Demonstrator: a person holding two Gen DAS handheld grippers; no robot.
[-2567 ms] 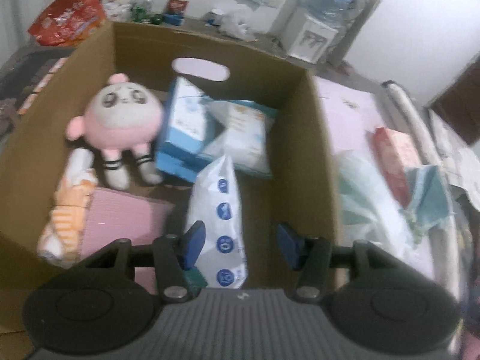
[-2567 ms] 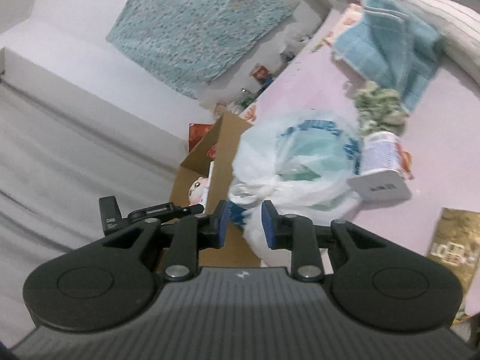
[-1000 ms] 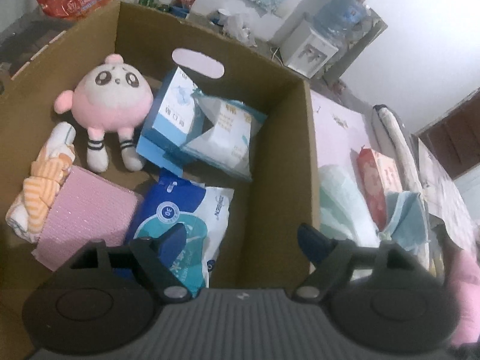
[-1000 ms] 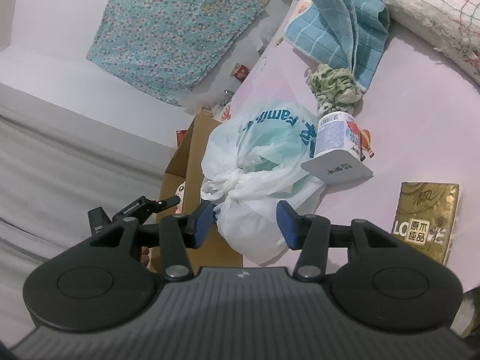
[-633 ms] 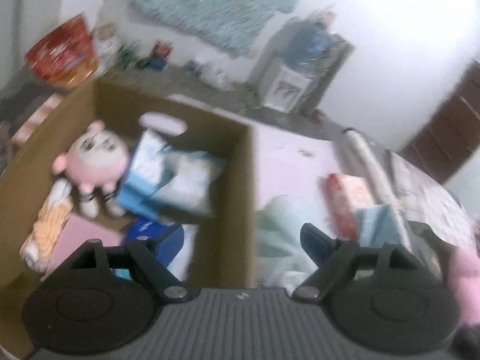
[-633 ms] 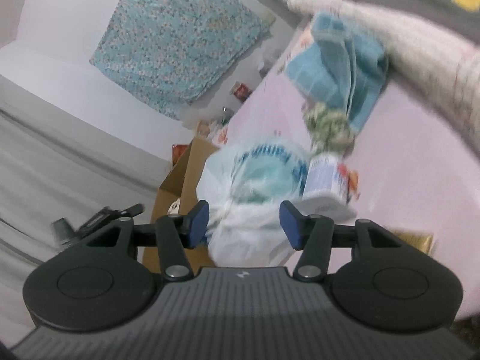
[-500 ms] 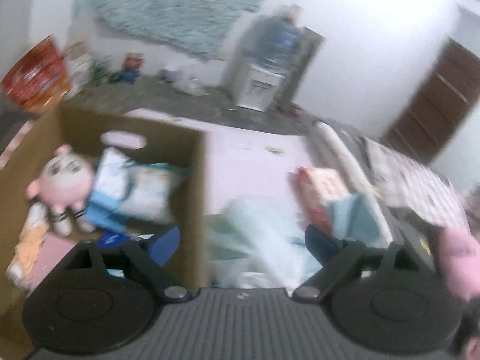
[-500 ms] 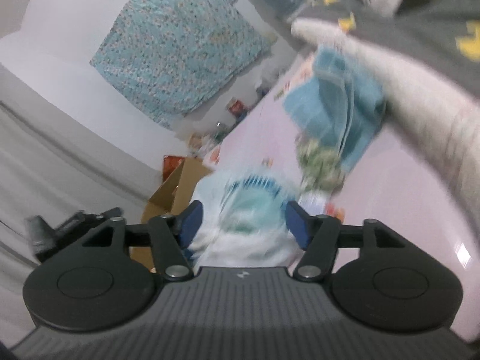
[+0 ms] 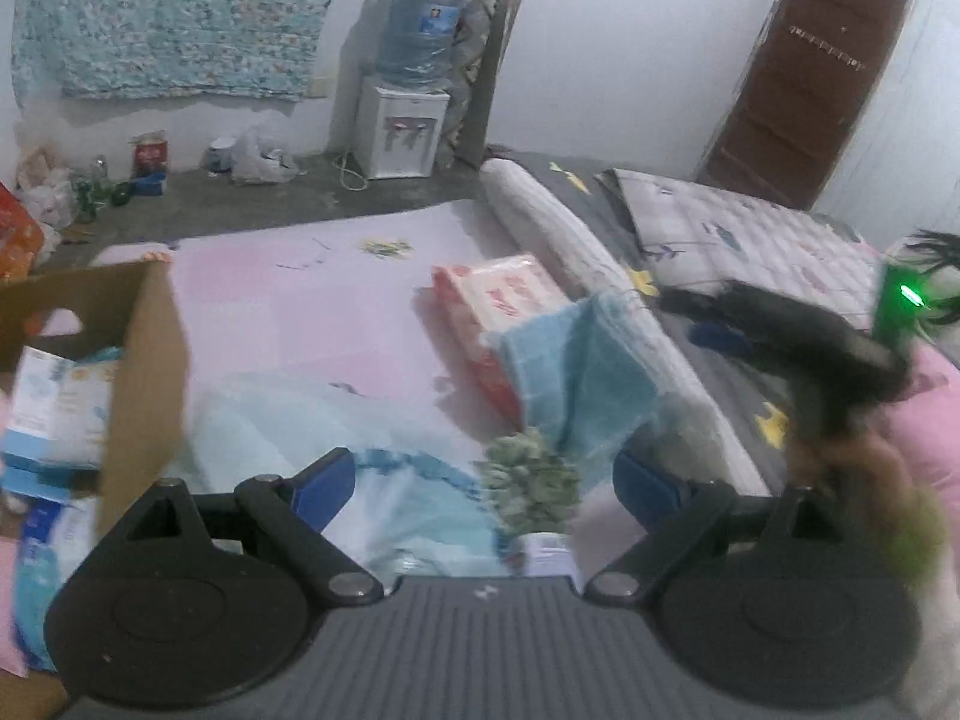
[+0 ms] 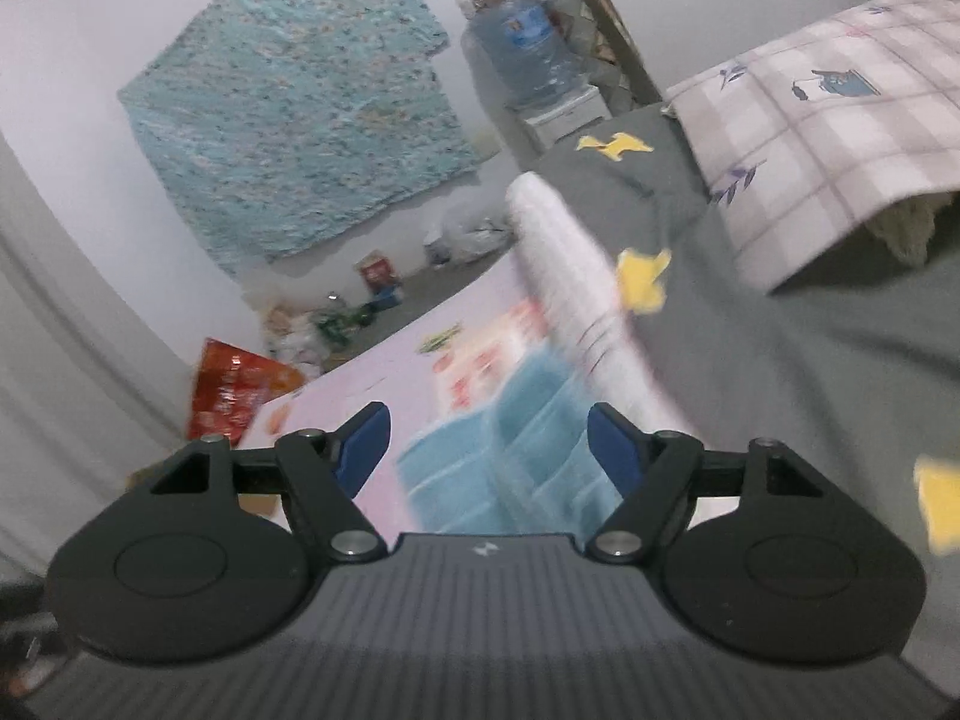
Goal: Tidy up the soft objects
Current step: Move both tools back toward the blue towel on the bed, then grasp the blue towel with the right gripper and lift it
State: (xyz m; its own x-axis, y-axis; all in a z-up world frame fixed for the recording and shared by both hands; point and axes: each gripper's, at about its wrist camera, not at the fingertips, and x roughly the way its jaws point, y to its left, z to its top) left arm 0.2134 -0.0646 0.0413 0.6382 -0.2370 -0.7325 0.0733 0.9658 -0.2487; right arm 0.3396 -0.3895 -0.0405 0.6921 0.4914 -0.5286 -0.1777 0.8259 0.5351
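Fingers (image 9: pixel 327 489) of the left gripper (image 9: pixel 483 489): spread wide, empty, swung away from the cardboard box (image 9: pixel 144 372) toward the white plastic bag (image 9: pixel 384 498) on the pink mat (image 9: pixel 288 312). Right gripper (image 10: pixel 489 444): jaws opening, empty, now over the blue towel (image 10: pixel 510 438). Box partly filled; bag and towel remain outside.

On the mat (image 9: pixel 312 312), the cardboard box (image 9: pixel 144 372) stands at the left with packets (image 9: pixel 54 396) inside it. The plastic bag (image 9: pixel 336 438) lies just right of the box, and right of the bag lie the towel (image 9: pixel 576 372) and the tissue pack (image 9: pixel 498 300), the towel overlapping the pack's near end. Behind the mat, against the wall, stands the water dispenser (image 9: pixel 402 120).
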